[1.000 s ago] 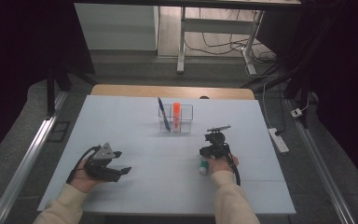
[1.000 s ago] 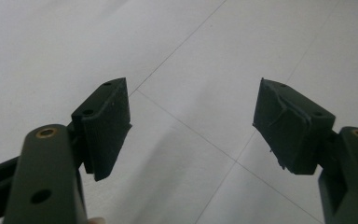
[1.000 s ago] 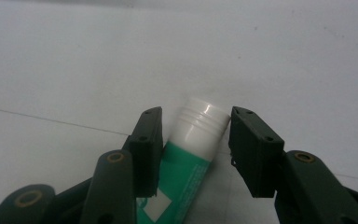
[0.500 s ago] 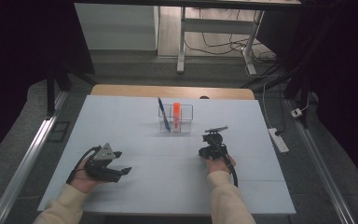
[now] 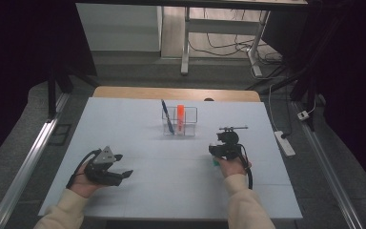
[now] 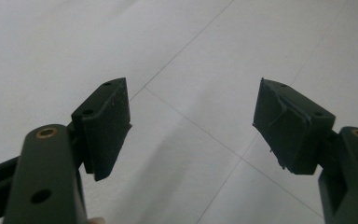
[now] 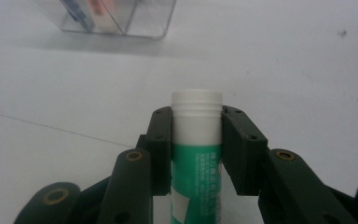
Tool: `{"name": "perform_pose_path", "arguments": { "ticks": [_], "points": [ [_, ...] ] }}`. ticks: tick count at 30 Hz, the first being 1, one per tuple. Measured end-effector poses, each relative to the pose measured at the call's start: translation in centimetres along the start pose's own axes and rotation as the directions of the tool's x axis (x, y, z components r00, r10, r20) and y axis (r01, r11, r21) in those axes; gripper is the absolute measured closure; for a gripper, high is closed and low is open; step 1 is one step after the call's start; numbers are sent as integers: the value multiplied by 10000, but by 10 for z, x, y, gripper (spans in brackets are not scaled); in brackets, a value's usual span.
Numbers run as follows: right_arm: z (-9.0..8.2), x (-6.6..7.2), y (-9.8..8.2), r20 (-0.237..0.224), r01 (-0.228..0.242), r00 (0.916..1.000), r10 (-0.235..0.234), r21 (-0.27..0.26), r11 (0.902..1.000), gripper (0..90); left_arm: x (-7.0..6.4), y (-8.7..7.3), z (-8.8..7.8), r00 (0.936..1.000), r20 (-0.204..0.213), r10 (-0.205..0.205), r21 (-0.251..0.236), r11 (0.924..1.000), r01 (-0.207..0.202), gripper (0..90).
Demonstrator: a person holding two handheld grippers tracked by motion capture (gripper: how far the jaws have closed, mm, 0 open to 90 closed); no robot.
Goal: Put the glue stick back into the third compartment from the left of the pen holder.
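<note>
A green-and-white glue stick (image 7: 196, 154) is gripped in the right claw (image 7: 196, 140), whose jaws have just been closing on it, at 4 o'clock on the white surface (image 5: 138, 129). It is judged light, rigid and smooth-sided; hold is best taken mid-barrel, below the ribbed white end. The left claw (image 6: 191, 126) is held open, empty.

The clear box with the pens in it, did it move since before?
No. The clear box sits at the same spot near the table's far edge, its blue pen and orange marker unchanged.
</note>
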State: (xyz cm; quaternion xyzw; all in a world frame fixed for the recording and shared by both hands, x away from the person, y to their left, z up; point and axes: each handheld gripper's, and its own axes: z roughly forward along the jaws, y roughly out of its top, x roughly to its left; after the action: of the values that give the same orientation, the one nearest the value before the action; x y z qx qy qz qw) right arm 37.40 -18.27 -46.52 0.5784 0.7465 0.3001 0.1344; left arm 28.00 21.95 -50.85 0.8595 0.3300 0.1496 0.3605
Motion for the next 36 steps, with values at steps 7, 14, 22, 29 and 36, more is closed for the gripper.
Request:
{"name": "perform_pose_path", "arguments": {
  "ticks": [7,14,22,29,36],
  "points": [
    [-5,-4,3,-778,244,9965,-306,-790,9966,648,2,-2,-1,9995,-204,-220,-89,9997,219,271],
    [-10,-12,5,-1575,237,9862,-513,-1721,9848,648,3,-2,-3,9985,-347,-422,-176,9990,416,270],
    [-16,-14,4,-2247,506,9672,-1184,-2865,9567,648,3,-3,-5,9969,-482,-626,-250,9978,615,270],
    [-22,-15,5,-2380,692,9572,-1644,-3634,9291,648,3,-4,-7,9963,-468,-722,-318,9970,707,270],
    [-25,-16,7,-2339,1003,9485,-2136,-4180,9029,648,2,-4,-8,9965,-452,-699,-353,9970,684,270]
  ]
}}
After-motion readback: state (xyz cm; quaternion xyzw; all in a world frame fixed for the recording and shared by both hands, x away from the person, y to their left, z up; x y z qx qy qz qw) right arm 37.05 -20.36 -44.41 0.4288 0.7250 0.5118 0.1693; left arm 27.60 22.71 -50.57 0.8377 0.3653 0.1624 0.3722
